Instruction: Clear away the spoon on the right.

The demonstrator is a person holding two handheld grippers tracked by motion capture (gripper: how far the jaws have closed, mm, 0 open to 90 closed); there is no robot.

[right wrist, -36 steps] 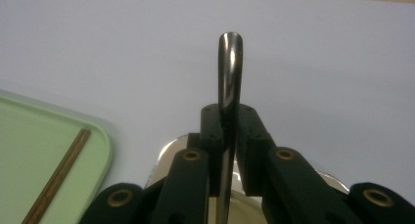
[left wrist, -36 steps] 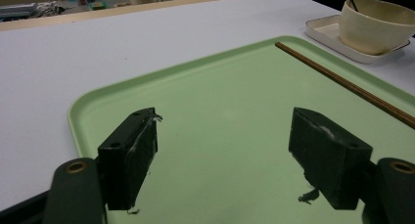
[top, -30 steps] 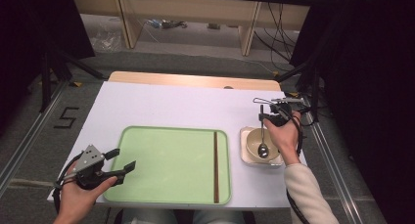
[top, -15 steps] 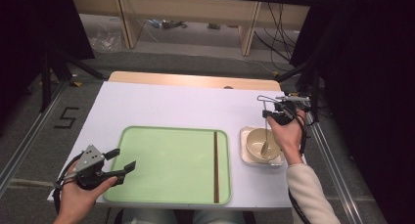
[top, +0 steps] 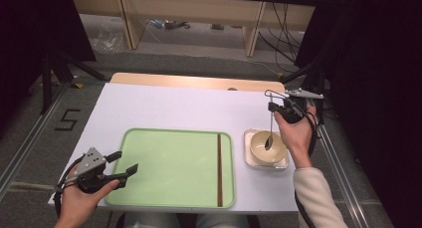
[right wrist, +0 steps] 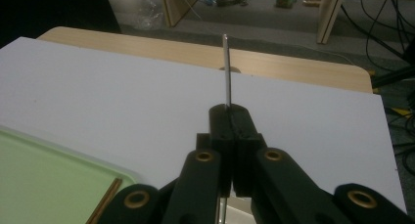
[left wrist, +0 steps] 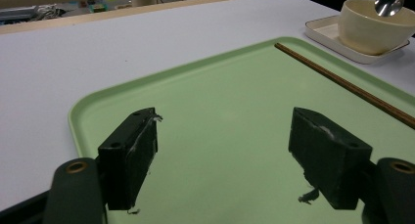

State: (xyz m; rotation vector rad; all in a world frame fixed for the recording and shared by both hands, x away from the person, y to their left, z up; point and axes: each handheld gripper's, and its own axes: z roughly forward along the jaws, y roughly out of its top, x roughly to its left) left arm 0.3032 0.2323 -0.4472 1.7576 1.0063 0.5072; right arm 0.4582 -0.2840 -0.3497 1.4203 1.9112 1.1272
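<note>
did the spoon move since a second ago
Yes. The spoon, clamped in the right gripper, has risen; its scoop now hangs just above the bowl instead of inside it.

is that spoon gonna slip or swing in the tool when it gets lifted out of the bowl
The spoon looks like thin polished metal, so probably stiff, light and somewhat slippery. The right tool is shut on the handle's narrow upper part, with the scoop hanging low over the bowl, so it may pivot or swing. The shallow bowl on its square plate probably won't tip.
</note>
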